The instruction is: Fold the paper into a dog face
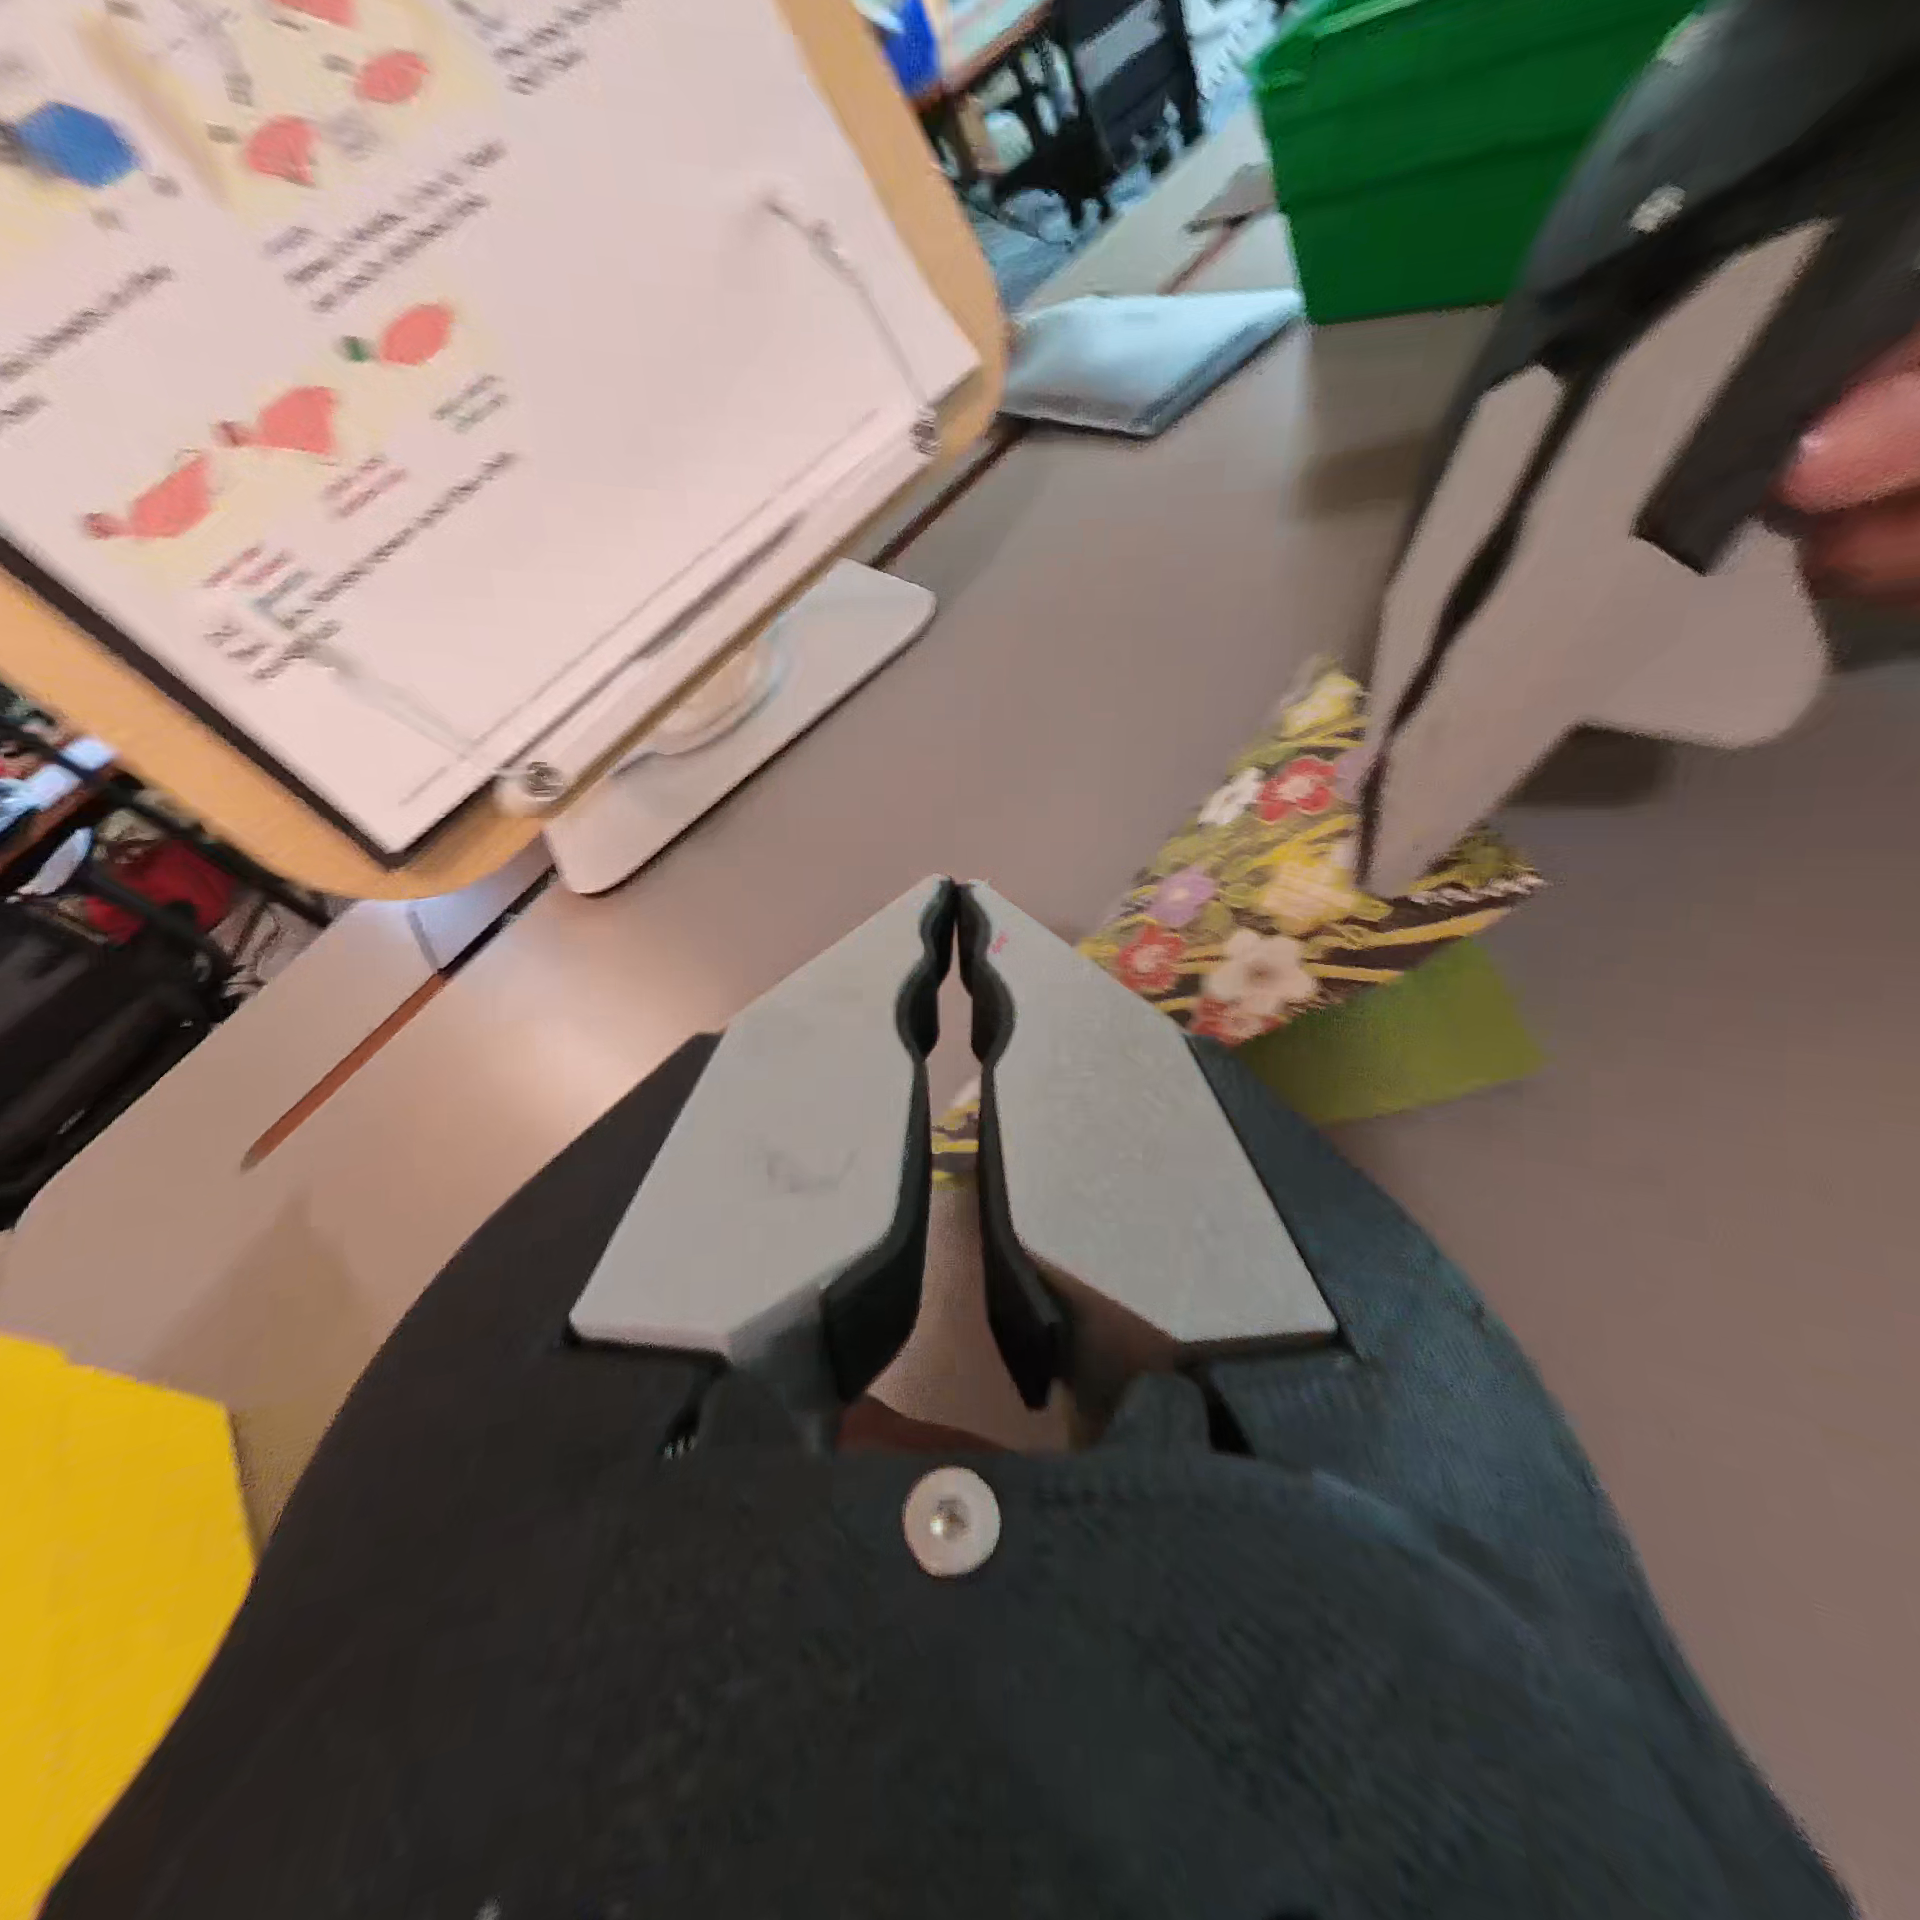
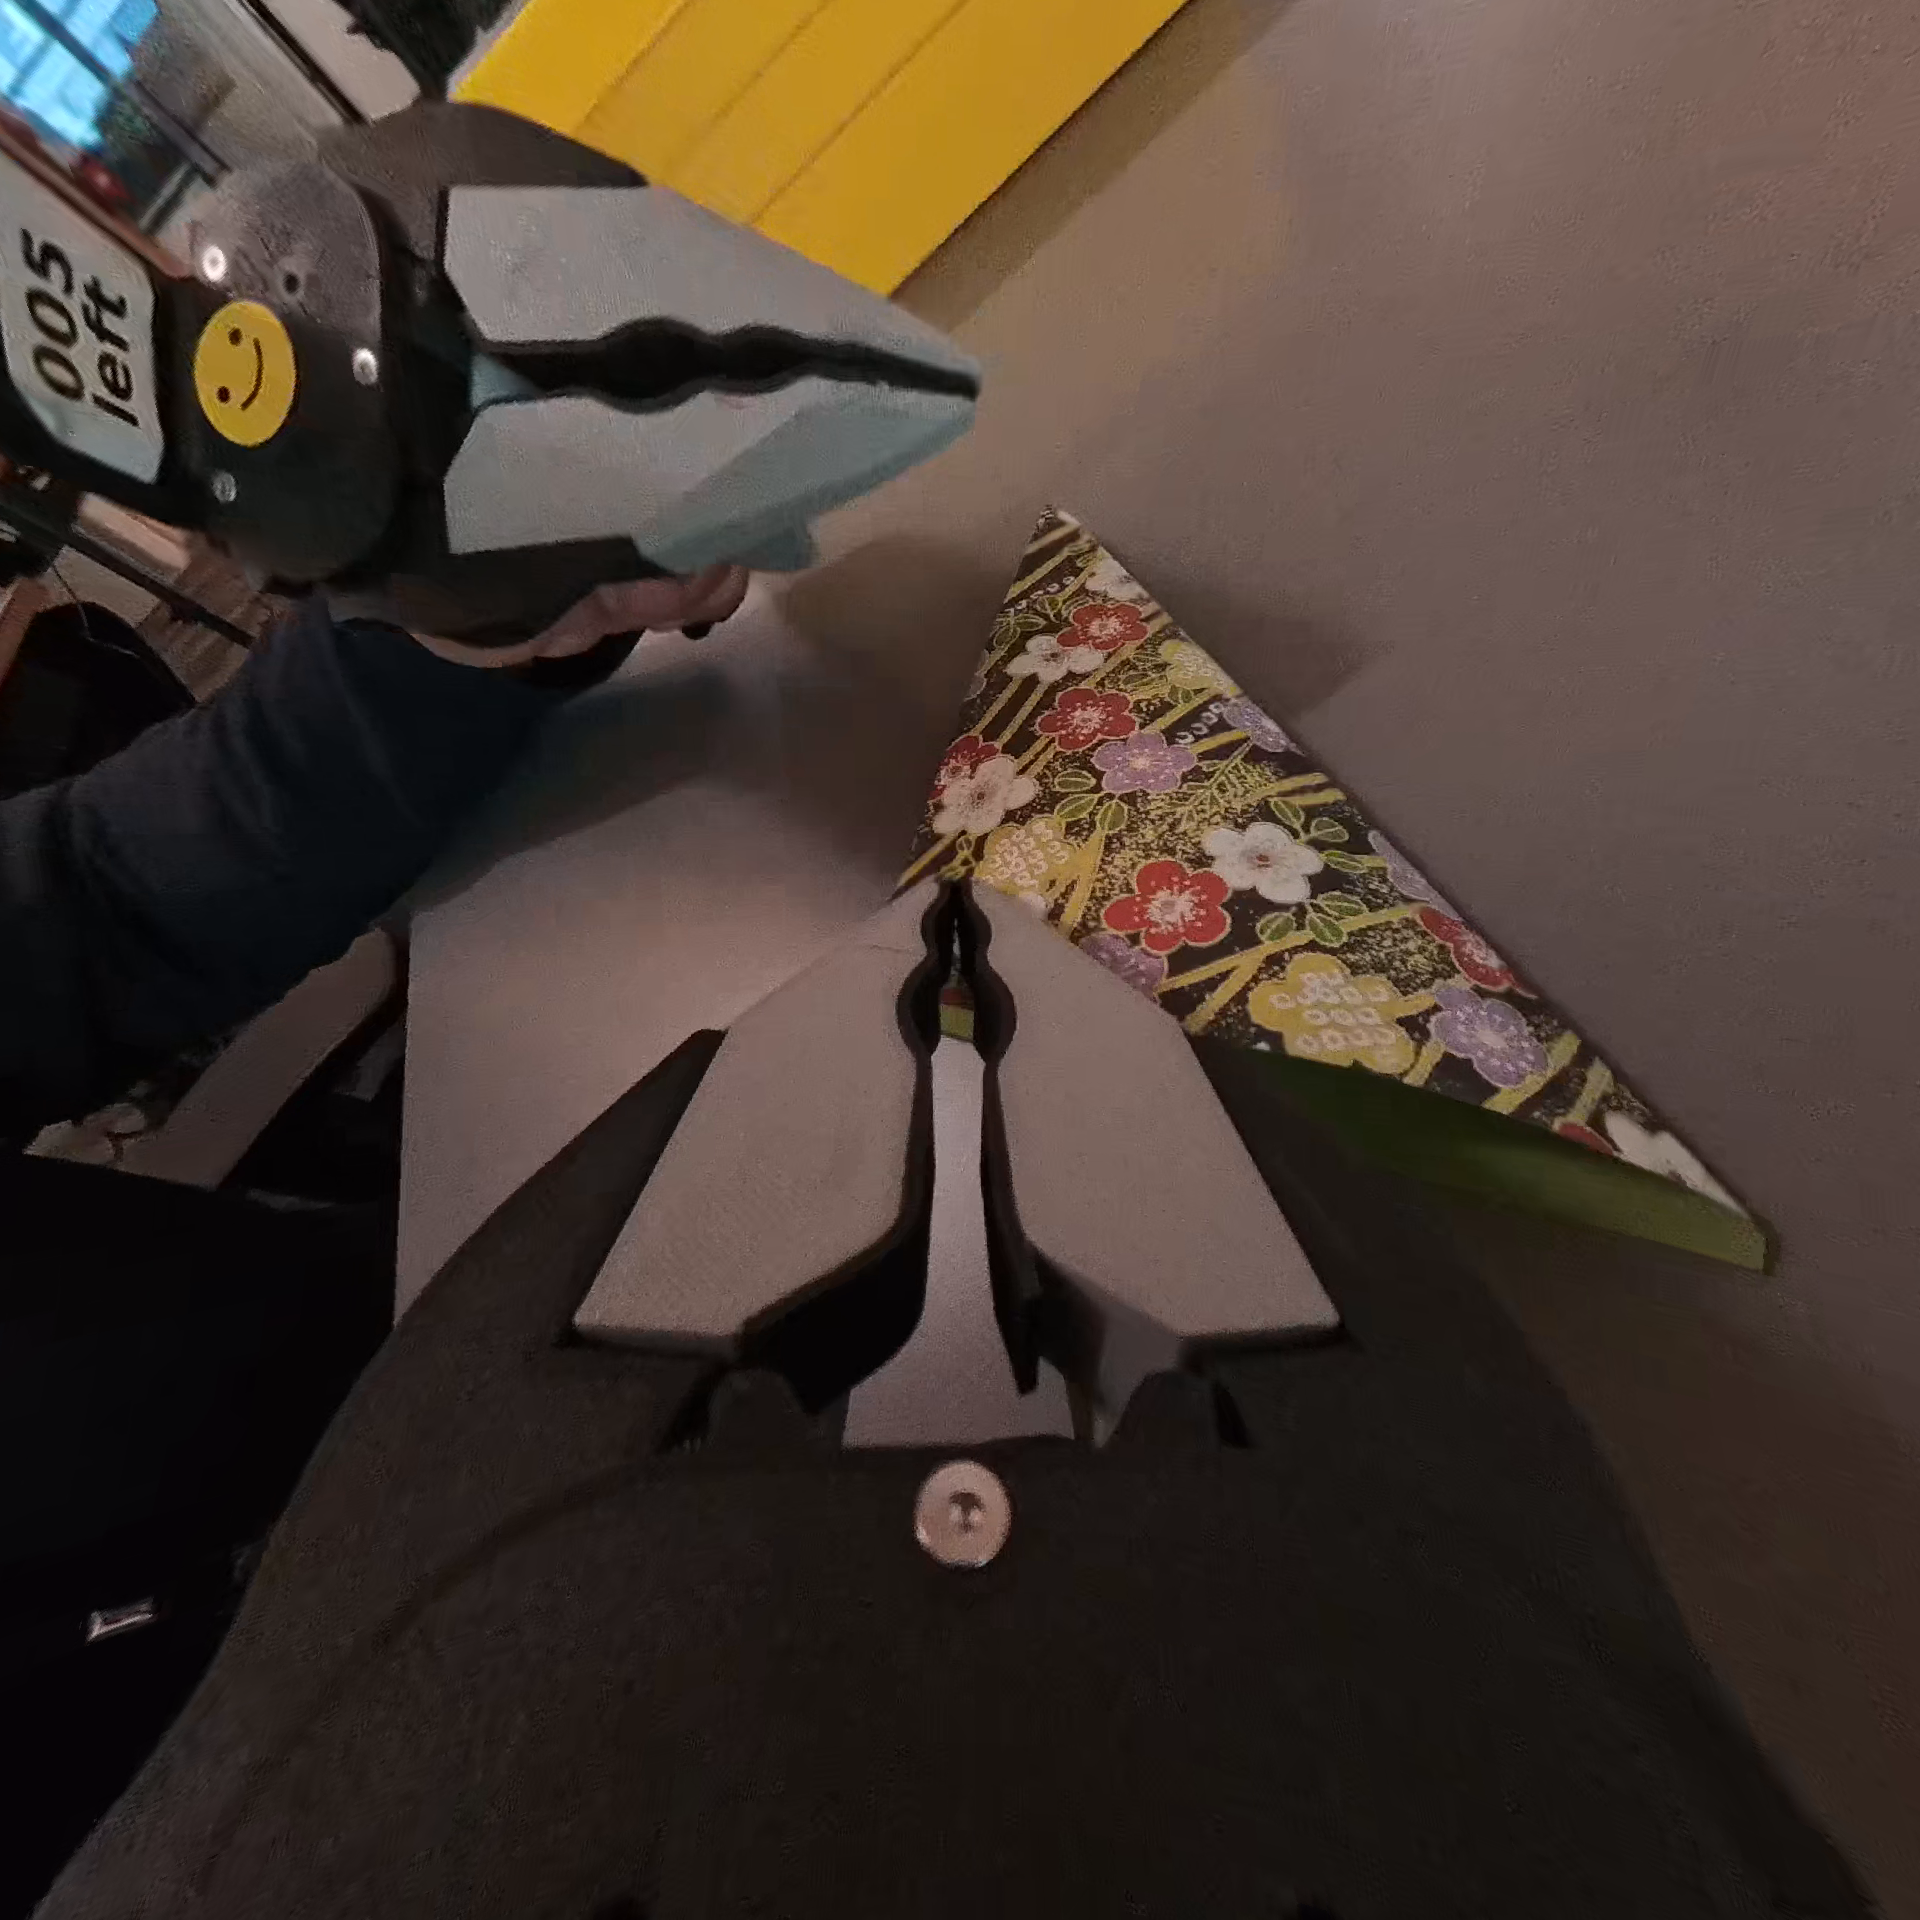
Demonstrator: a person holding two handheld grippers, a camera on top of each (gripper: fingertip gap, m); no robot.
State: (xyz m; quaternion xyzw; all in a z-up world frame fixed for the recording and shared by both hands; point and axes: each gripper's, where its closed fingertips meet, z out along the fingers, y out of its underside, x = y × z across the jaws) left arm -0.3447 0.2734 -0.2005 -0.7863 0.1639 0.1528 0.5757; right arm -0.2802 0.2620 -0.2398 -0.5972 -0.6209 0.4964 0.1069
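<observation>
the paper [image 2: 1195, 842], floral-patterned on one side and green on the other, is lying on the grey-brown table [image 2: 1507, 416], folded into a triangle with a green strip showing along one edge. the right tool [image 2: 958, 896] is sitting with its two grey fingers drawn together so the tips are meeting right at one corner of the paper; the corner seems to be pinched between them, though the blur and the angle are making it hard to be sure. from the left wrist view the same tool [image 1: 1371, 862] is coming down steeply from above, its tips touching the patterned sheet [image 1: 1247, 914], with a hand [image 1: 1860, 478] gripping its handle. the left tool [image 1: 956, 894] is hanging above the table with its fingers closed tip to tip and nothing between them; from the right wrist view it [image 2: 961, 390] is showing well apart from the paper, held up in the air, with a dark sleeve [image 2: 208, 821] behind it. an open instruction book [image 1: 499, 343] is resting on a tilted stand [image 1: 831, 644] beyond the left tool. a green bin [image 1: 1413, 156] is standing farther back on the table, and a yellow block [image 2: 831, 125] is sitting near the table's other side.
</observation>
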